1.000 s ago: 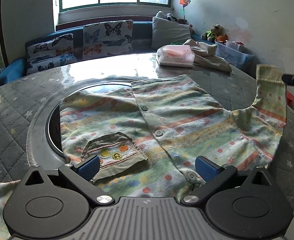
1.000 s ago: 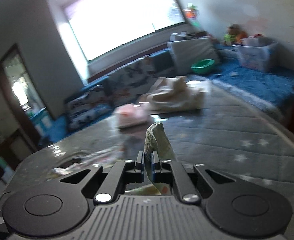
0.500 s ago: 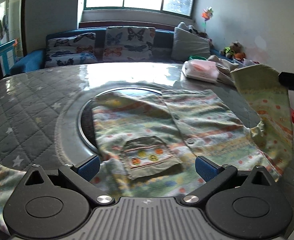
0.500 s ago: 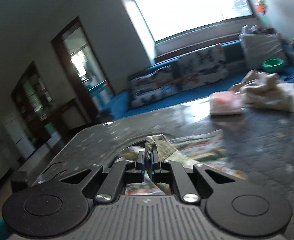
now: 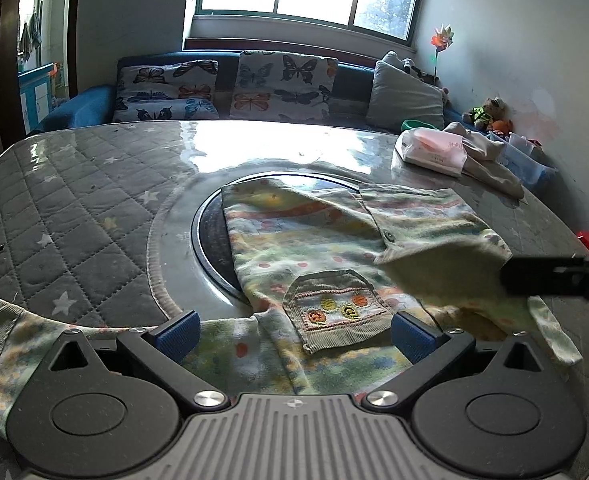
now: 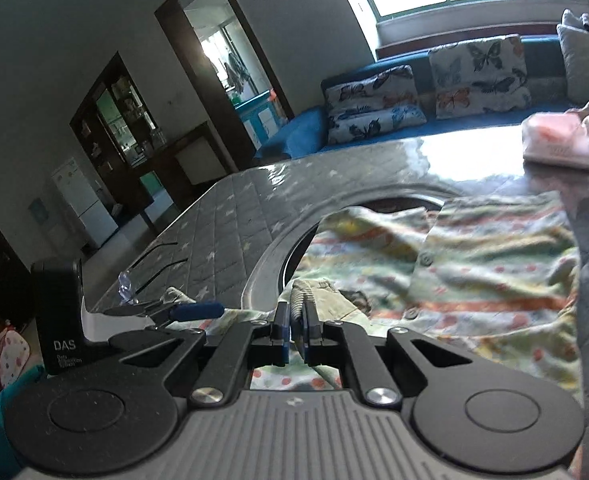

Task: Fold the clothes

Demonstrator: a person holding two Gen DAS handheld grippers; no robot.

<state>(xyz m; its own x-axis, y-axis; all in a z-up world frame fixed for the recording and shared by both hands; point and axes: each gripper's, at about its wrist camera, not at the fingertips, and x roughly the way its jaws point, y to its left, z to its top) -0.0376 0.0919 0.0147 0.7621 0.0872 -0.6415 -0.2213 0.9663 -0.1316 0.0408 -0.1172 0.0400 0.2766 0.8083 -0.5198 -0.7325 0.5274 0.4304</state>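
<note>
From my left hand-held gripper [image 5: 294, 330] I see its 2 blue pads spread wide with nothing pinched; they hover over the near hem of a child's striped cardigan [image 5: 314, 240] that lies buttoned and mostly flat on the table [image 5: 74, 208], partly across the round dark inset [image 5: 210, 232] at the table's middle. One sleeve [image 5: 10, 340] trails off to the left beside the gripper body. An olive patch pocket [image 5: 334, 312] with 3 embroidered motifs sits just ahead of the pads. To the right, the other sleeve [image 5: 446, 276] is lifted and drawn across the cardigan's front, its ribbed cuff pinched in my right hand-held gripper [image 6: 296, 334], whose jaws stand nearly together and are just starting to part with the cuff between them. At the far right of the table lie a pink packet [image 5: 434, 152] and a beige garment [image 5: 490, 160], touching each other. Behind the table, 2 butterfly cushions [image 5: 282, 84] rest on a blue sofa.
</note>
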